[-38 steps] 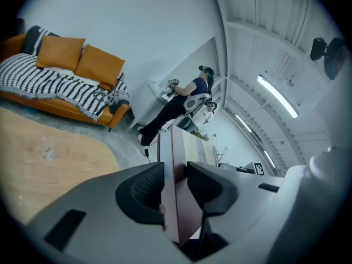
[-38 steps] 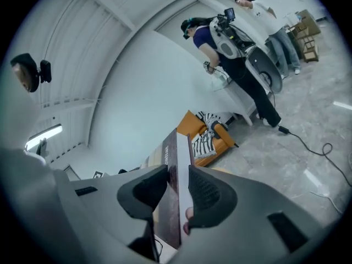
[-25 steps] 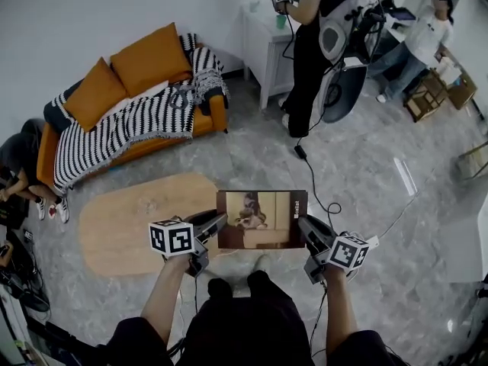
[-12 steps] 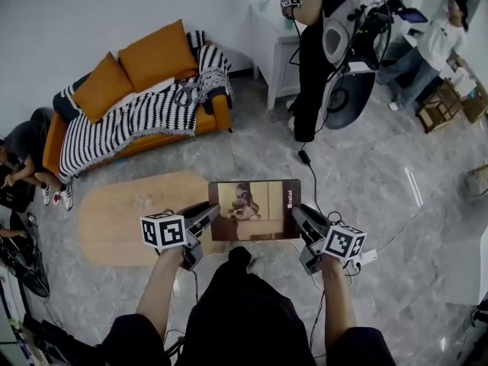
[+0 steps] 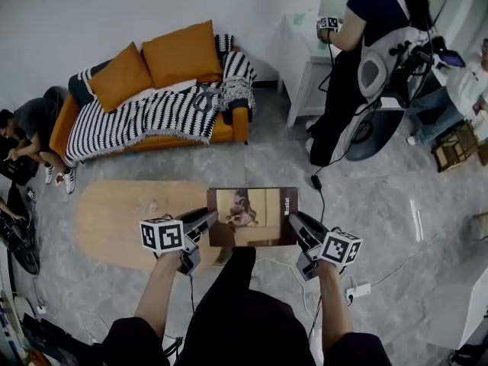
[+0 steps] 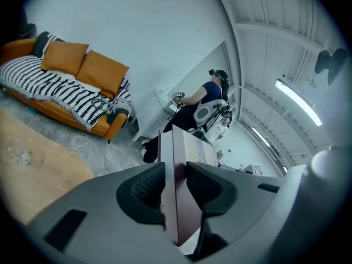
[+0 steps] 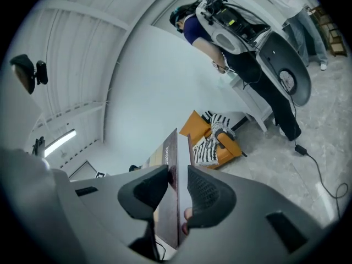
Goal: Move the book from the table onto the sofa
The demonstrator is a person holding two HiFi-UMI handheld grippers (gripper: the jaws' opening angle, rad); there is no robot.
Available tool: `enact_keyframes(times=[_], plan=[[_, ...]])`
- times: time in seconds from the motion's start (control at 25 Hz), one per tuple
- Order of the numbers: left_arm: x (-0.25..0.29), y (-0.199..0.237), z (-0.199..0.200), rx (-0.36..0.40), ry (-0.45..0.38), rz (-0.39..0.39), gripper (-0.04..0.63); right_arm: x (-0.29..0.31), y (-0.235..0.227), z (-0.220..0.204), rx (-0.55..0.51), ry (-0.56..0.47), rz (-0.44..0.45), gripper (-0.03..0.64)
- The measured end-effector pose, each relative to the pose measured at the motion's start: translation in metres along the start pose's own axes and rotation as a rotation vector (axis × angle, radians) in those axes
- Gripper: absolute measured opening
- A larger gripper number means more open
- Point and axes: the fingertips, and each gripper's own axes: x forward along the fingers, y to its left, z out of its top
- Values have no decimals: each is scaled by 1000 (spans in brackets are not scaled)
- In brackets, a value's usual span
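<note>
Right now my left gripper [image 5: 211,221] and right gripper [image 5: 295,223] each clamp a side edge of the book [image 5: 255,213], cover up, over the right end of the table [image 5: 114,219]; beyond the table stands the sofa [image 5: 160,117].

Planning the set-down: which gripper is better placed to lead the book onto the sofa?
Left, slightly. Both grip the book, but the left gripper holds the edge nearer the sofa; the right gripper holds the far edge.
</note>
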Motion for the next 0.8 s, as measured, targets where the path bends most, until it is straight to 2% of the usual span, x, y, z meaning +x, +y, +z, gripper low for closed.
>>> enact_keyframes(times=[0.52,0.8], plan=[[39,97,126,-115,-67,59,127,166,-20,95,-30,148,21,121],[43,134,179,-149,-92,85,127,233,-18,127,-32,195,33,121]])
